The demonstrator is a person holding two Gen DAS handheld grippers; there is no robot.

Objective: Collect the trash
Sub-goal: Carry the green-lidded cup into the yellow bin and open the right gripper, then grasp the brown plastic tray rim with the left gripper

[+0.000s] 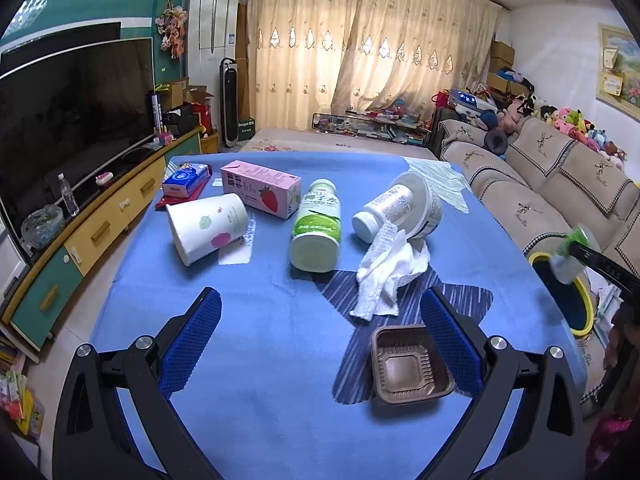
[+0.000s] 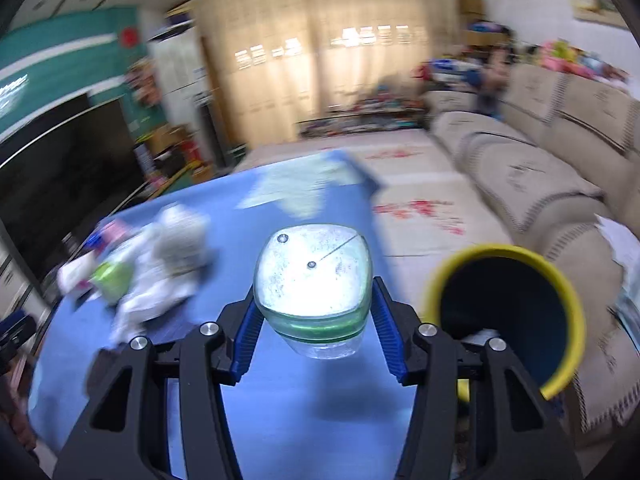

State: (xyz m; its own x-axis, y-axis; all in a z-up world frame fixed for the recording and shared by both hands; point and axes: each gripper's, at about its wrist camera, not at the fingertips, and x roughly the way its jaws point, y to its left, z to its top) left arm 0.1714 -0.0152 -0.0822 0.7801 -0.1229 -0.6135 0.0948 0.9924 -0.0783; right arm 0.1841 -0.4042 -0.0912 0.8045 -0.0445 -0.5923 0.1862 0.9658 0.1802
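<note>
tablecloth (image 1: 260,420): blue, striped star patch | milk carton (image 1: 262,189): pink, red strawberry | bottle (image 1: 318,226): white, green label | tray (image 1: 408,366): brown | bin (image 2: 508,320): yellow rim, dark blue inside | gripper pads (image 1: 188,344): blue

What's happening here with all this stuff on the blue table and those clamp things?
A person is clearing trash off the table with two handheld grippers. The right gripper has its jaws shut on a clear bottle with a green band, held close to the yellow-rimmed bin beside the sofa. The left gripper hangs open over the table, empty. Lying there are a brown tray, crumpled tissue, a green bottle, a paper cup and a pink carton.
</note>
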